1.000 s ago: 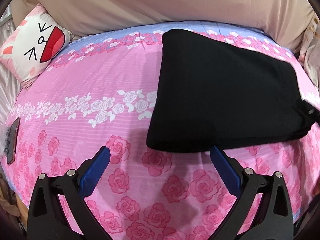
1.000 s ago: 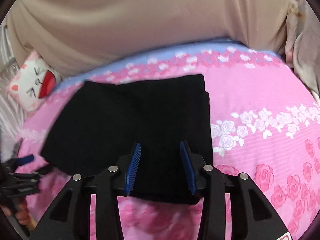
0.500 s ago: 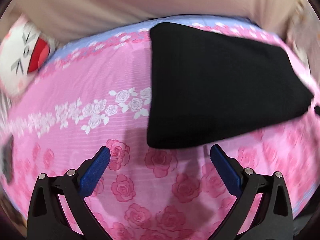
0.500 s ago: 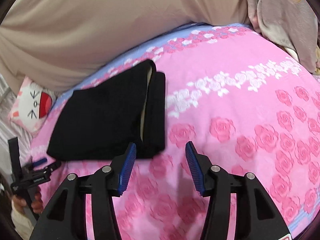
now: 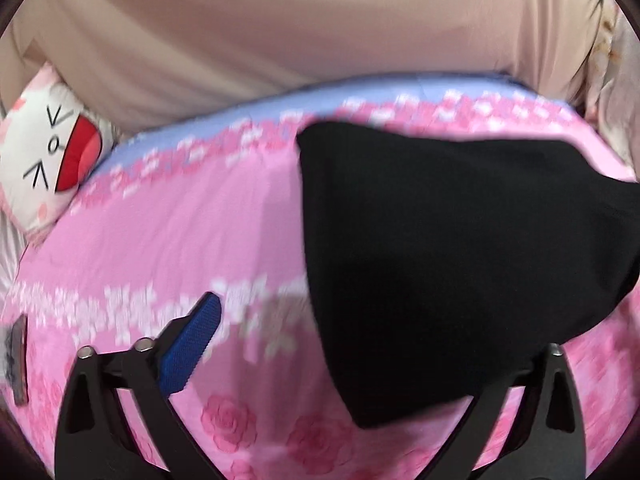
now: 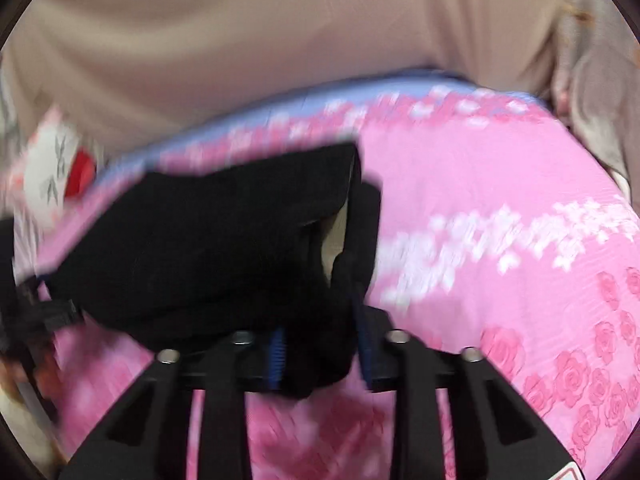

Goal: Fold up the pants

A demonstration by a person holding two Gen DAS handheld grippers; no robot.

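Since half a second ago your right gripper (image 6: 322,354) has closed narrow on the near corner of the folded black pants (image 6: 208,248), long axis running left-right across the pink rose bedsheet (image 6: 500,184). Your left gripper (image 5: 340,344) spreads wide, right finger hidden under the pants (image 5: 460,248). No legible writing; both views blur.

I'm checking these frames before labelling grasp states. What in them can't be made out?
- Left gripper, left wrist view: its right finger is hidden behind the black pants, so contact is unclear.
- Right gripper, right wrist view: the pants cover the gap; motion blur hides whether the pads pinch them.
- Flat dark object, left wrist view: cut by the edge and blurred, unidentifiable.
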